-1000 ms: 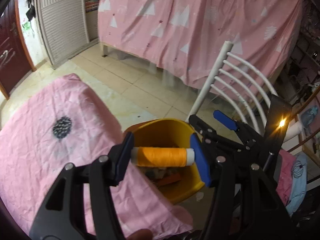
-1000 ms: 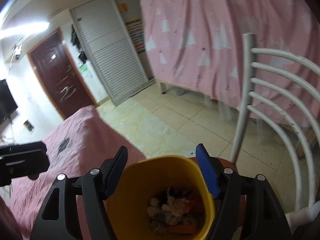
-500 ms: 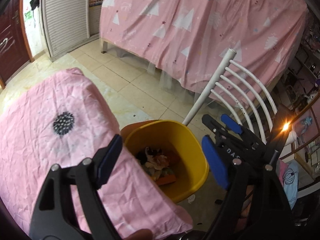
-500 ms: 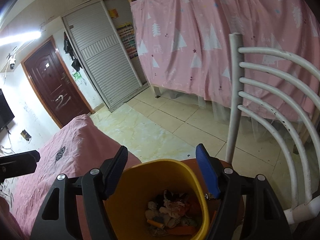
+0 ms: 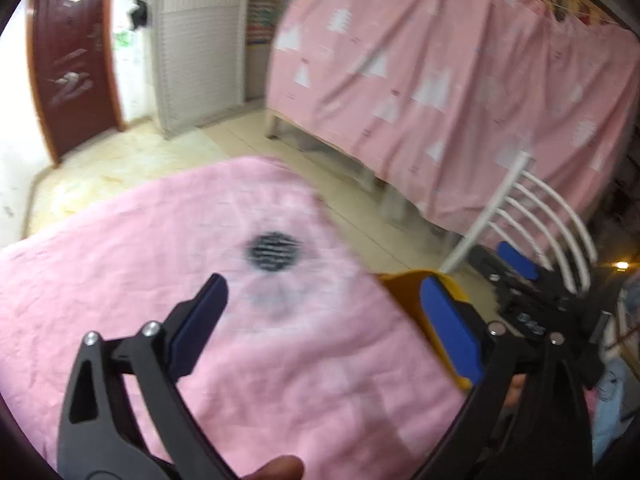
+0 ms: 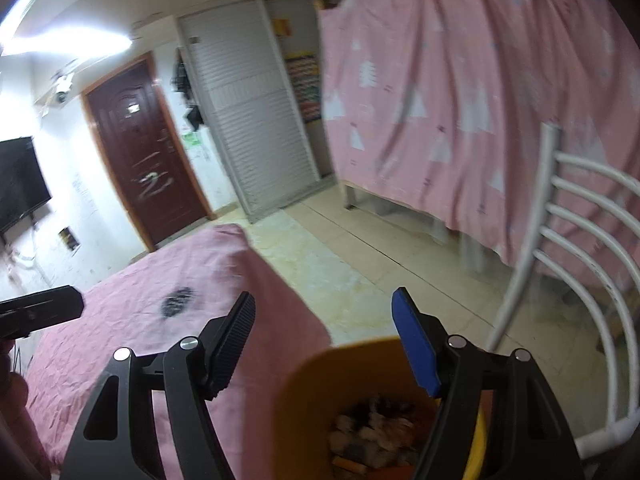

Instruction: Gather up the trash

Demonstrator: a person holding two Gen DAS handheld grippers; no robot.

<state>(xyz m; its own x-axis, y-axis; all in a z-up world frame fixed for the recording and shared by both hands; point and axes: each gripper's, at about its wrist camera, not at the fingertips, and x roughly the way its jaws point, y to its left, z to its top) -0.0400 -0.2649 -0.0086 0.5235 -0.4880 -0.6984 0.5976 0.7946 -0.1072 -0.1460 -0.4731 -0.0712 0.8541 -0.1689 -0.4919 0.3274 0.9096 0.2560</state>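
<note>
Yellow bin (image 6: 308, 408), scraps inside, sits below and between the right gripper (image 6: 324, 344) fingers; jaws partly apart, pads pressing nothing. Left gripper (image 5: 320, 320): jaws have just been opening, now wide, nothing between them, bin rim behind its right finger. Pink cloth (image 5: 200, 260) under both. White chair (image 6: 580, 264) right of the fingers.

yellow bin (image 6: 320, 384), pink tablecloth (image 5: 280, 360), tree-patterned pink curtain (image 5: 460, 80)

Glossy plastic bin (image 6: 304, 396) beside crumpled pink cloth (image 5: 200, 264).
</note>
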